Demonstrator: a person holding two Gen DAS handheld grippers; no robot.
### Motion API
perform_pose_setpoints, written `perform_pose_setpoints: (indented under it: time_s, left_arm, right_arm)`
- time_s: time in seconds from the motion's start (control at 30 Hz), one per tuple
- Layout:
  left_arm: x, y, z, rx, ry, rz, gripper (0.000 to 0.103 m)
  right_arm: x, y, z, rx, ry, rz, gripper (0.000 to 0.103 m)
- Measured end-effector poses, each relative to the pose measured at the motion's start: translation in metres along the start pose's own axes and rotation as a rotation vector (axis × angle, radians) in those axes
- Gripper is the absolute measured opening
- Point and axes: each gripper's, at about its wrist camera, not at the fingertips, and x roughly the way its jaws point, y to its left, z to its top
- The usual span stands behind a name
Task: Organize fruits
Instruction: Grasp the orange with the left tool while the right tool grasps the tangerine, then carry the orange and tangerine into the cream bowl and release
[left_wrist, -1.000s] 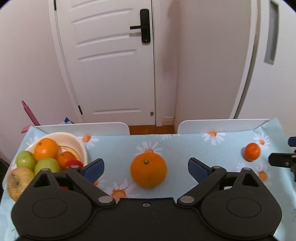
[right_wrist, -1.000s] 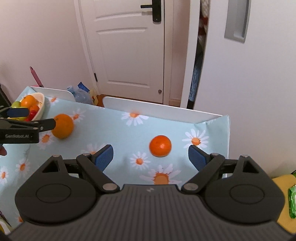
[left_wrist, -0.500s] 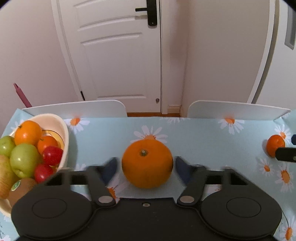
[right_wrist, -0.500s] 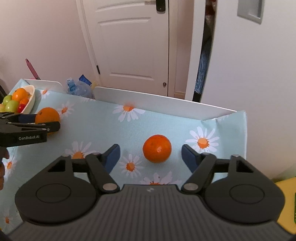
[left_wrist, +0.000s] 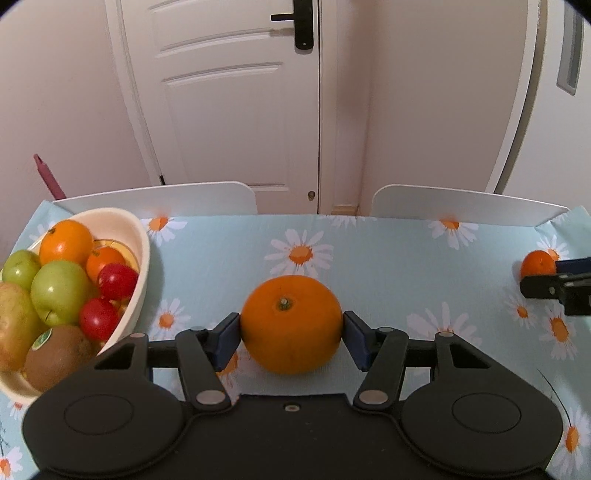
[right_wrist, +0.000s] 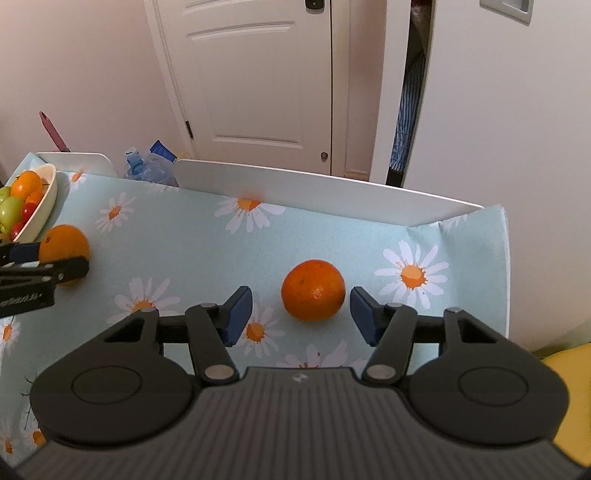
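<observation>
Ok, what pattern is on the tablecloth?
White daisies on light blue tablecloth; right wrist view.

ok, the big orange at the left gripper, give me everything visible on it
The big orange is round, bright orange, with finely dimpled skin and a small green-brown stem nub facing up. It sits on the daisy tablecloth, right of the fruit bowl. The left gripper is shut on it, blue pads on both sides.

Left tongs (left_wrist: 291, 334) clamped on large orange (left_wrist: 291, 324); fruit bowl (left_wrist: 138, 273) left; small orange (left_wrist: 537, 263) far right.
</observation>
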Motion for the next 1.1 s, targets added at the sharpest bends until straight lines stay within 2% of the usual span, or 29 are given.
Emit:
perform_pose_setpoints:
  time_s: [0.23, 0.33, 0.63, 1.1]
  left_arm:
    - [-0.016, 0.001, -0.009, -0.003, -0.004, 0.000, 0.063]
    - [-0.023, 0.002, -0.012, -0.006, -0.010, 0.001, 0.063]
    - [-0.044, 0.009, -0.011, -0.026, -0.041, 0.004, 0.063]
    - [-0.088, 0.050, -0.006, -0.055, -0.101, 0.007, 0.063]
  right_arm:
    - [0.002, 0.004, 0.000, -0.020, -0.002, -0.019, 0.065]
    - [0.003, 0.005, 0.001, -0.042, -0.007, -0.042, 0.053]
    - [-0.008, 0.014, 0.004, -0.048, -0.022, -0.014, 0.052]
    - [-0.051, 0.085, 0.023, -0.086, -0.081, 0.058, 0.052]
